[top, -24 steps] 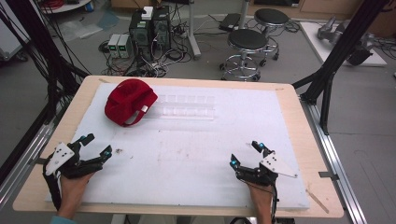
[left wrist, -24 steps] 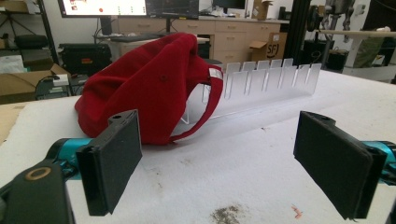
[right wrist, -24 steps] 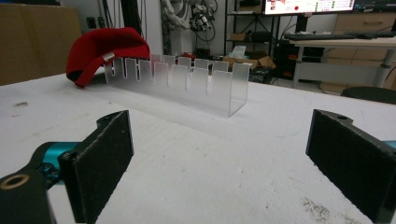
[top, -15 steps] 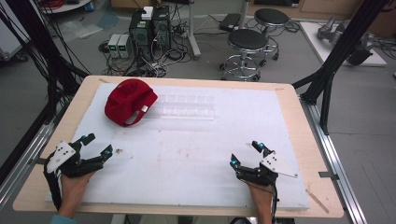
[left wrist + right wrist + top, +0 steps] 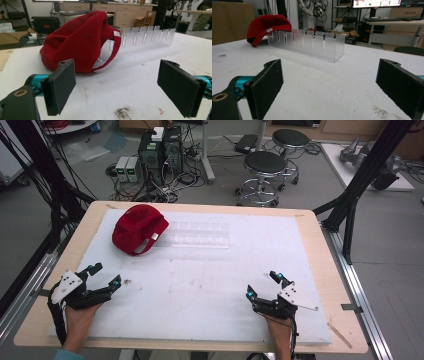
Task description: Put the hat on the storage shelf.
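White foam sheet (image 5: pixel 200 290) lies wide open between both grippers.
Left gripper (image 5: pixel 106 277) sits low by the near-left edge, jaws spread wide, empty, aimed at the red cap (image 5: pixel 138 228) far-left; the cap hides one end of the clear slotted rack (image 5: pixel 200 234). Right gripper (image 5: pixel 263 284) near-right, wide too, holding nothing.

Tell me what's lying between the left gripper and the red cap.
Nothing but bare white table cover, with a few dirt smudges. In the left gripper view the left gripper stands open and empty, and the red cap sits just beyond its jaws.
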`<action>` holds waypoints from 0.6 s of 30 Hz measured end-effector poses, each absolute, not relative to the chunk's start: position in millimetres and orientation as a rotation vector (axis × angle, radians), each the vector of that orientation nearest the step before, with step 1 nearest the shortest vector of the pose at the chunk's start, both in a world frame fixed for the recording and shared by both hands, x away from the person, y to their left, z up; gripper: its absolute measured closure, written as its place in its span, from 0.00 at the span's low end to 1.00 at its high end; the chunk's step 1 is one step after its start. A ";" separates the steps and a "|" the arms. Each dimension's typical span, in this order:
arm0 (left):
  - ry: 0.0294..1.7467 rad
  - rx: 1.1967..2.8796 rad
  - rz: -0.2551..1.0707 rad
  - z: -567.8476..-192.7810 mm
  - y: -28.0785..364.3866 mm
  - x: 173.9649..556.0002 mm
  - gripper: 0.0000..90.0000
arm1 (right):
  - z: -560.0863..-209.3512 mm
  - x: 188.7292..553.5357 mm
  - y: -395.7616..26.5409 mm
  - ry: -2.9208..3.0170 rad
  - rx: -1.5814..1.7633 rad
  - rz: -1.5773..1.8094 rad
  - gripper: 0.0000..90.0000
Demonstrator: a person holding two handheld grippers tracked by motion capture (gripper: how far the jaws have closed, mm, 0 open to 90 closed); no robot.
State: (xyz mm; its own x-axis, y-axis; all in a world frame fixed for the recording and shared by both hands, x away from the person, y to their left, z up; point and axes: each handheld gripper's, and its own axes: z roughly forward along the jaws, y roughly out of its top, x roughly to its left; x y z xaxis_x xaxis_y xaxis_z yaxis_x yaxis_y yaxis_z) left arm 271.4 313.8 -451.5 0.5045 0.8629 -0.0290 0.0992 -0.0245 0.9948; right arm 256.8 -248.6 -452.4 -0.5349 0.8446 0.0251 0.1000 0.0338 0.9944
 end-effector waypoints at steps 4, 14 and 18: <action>0.873 1.492 0.758 -451.2 313.7 271.4 0.17 | -452.3 257.3 -248.6 1.706 0.956 1.553 0.07; 0.879 1.529 0.726 -438.6 311.0 274.5 0.17 | -452.2 257.4 -247.7 1.714 0.953 1.546 0.07; 0.878 1.533 0.716 -420.6 312.7 279.9 0.17 | -452.1 257.6 -247.9 1.717 0.953 1.545 0.07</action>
